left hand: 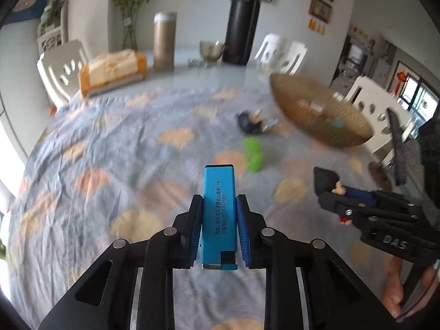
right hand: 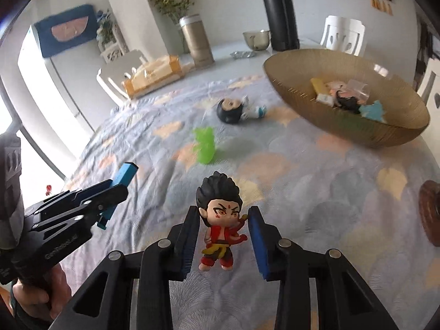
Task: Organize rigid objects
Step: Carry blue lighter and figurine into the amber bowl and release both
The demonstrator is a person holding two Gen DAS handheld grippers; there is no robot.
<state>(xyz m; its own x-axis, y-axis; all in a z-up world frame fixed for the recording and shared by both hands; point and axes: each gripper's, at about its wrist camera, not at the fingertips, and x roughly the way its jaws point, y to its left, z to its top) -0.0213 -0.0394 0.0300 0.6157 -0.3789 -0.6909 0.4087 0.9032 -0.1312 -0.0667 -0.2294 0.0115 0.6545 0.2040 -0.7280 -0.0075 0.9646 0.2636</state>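
Observation:
My left gripper (left hand: pixel 219 206) is shut on a blue lighter (left hand: pixel 219 214) and holds it above the patterned cloth; it also shows in the right wrist view (right hand: pixel 118 189). My right gripper (right hand: pixel 223 220) is shut on a red-clothed, black-haired figurine (right hand: pixel 220 220), held above the cloth; it shows at the right of the left wrist view (left hand: pixel 334 192). A green toy (right hand: pixel 205 145) and a dark-haired figurine (right hand: pixel 236 110) lying on its side rest on the cloth. A brown woven bowl (right hand: pixel 385 134) at the right holds several small items.
At the table's far side stand a black thermos (left hand: pixel 240 24), a gold flask (left hand: pixel 164 41), a small metal bowl (left hand: pixel 211 50) and an orange tissue box (left hand: pixel 112 70). White chairs (left hand: pixel 59 68) surround the table. A brown round object (right hand: pixel 429 214) lies at the right edge.

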